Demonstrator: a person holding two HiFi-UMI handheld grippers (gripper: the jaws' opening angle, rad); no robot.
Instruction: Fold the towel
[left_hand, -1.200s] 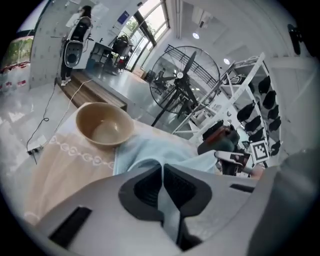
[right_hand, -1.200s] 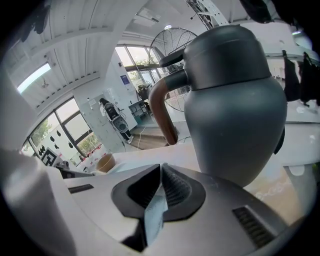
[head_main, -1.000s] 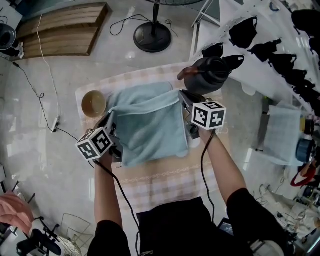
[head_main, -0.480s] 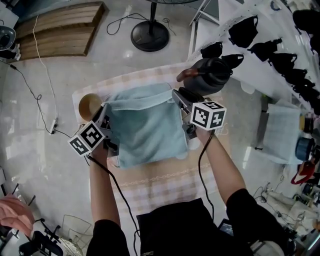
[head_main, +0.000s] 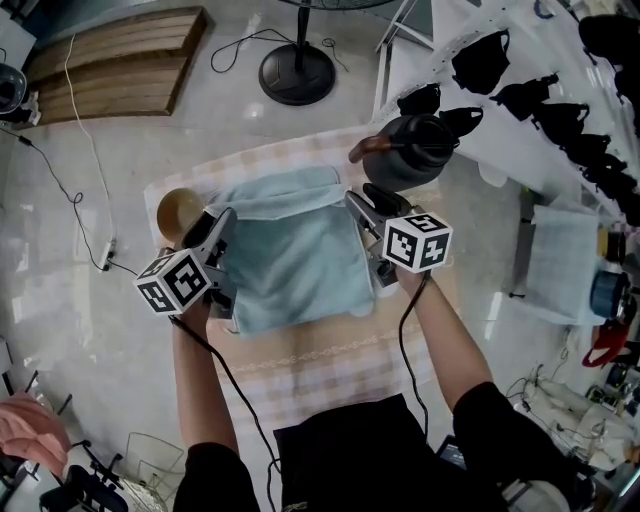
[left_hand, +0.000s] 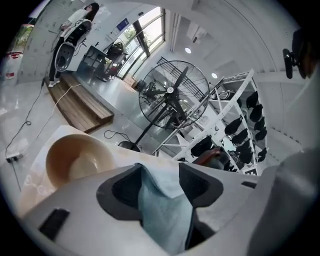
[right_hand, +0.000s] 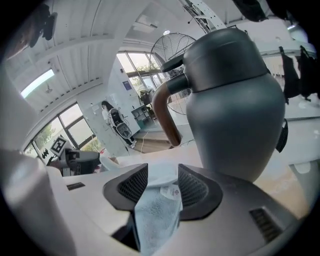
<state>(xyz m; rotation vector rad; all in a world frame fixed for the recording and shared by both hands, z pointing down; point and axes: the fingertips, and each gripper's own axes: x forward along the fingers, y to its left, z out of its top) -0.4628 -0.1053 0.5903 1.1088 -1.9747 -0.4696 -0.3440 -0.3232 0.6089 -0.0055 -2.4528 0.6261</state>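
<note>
Near edge: both of the person's forearms reach out over the desk (head_main: 320, 365), which is covered by a pink-and-white checked cloth.

Task item: the light blue towel (head_main: 295, 255) lies on the cloth at mid-desk. It is folded to a rough rectangle, with a flap turned over along its far edge.

Left gripper (head_main: 222, 222): at the towel's far left corner. In the left gripper view the jaws stand wide apart and have just been opening. A fold of towel sits loosely in the gap and is not pinched.

Right gripper (head_main: 362, 203): at the towel's far right corner. In the right gripper view the jaws are partly apart and have also just been opening. A towel edge with a small white label lies between the pads and is not clamped.

Beyond the left gripper: a tan bowl (head_main: 180, 210) on the cloth, just beside the towel's far left corner.

Beyond the right gripper: a dark grey kettle (head_main: 418, 150) with a brown handle, upright, near the far right corner.

Farthest, on the floor: a fan base (head_main: 296, 73) and a wooden pallet (head_main: 110, 60). A white rack (head_main: 520, 120) holding black items stands on the right.
</note>
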